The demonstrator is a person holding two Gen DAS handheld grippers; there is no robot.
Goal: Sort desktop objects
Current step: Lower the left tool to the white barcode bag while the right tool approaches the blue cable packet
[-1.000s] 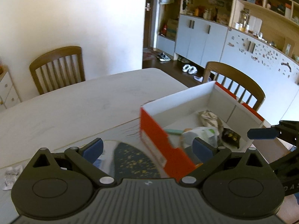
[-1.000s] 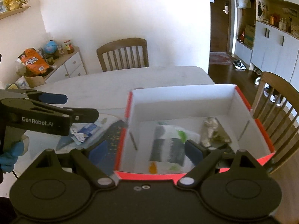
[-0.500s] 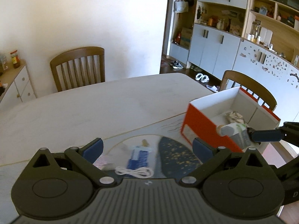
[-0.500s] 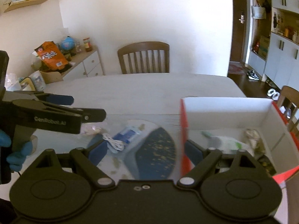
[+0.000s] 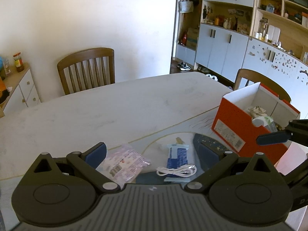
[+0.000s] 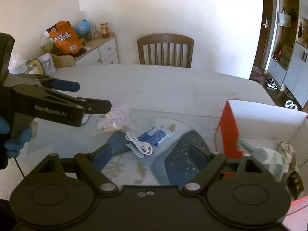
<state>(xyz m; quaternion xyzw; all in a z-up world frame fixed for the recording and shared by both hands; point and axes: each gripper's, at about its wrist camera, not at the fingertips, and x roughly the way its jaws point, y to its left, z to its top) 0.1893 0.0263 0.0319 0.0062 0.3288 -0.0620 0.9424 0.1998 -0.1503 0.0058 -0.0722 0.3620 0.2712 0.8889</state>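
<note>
I'm holding both tongs above the table (image 5: 115,104), neither gripping anything. L gripper (image 5: 152,154) is sitting w/ jaws spread wide, empty; between its fingers I'm seeing a pink-white packet (image 5: 123,163) just inside the left finger, a blue packet (image 5: 178,154) near centre, and a coiled white cable (image 5: 176,171) lying on the near end of that blue packet, touching it. R gripper (image 6: 150,154) is also gaping wide, nothing in it; in its view the white cable (image 6: 139,143) and blue packet (image 6: 152,135) are lying ahead between the fingers, the pink-white packet (image 6: 113,120) further ahead and to the left. All three are resting on a glass-topped mat w/ dark blue patches (image 6: 181,159). The orange box (image 5: 242,129) is standing to the right of the L tongs, open top, white inside; in the R view the orange box (image 6: 229,129) is sitting just beyond the right finger, holding a white-green bag (image 6: 273,161), a crumpled wrapper (image 6: 286,148) and a dark item I can't make out. L tongs are showing at far left of the R view, gripped by a blue-gloved hand (image 6: 11,138). Wooden chair (image 6: 165,52) is standing across the table.
</note>
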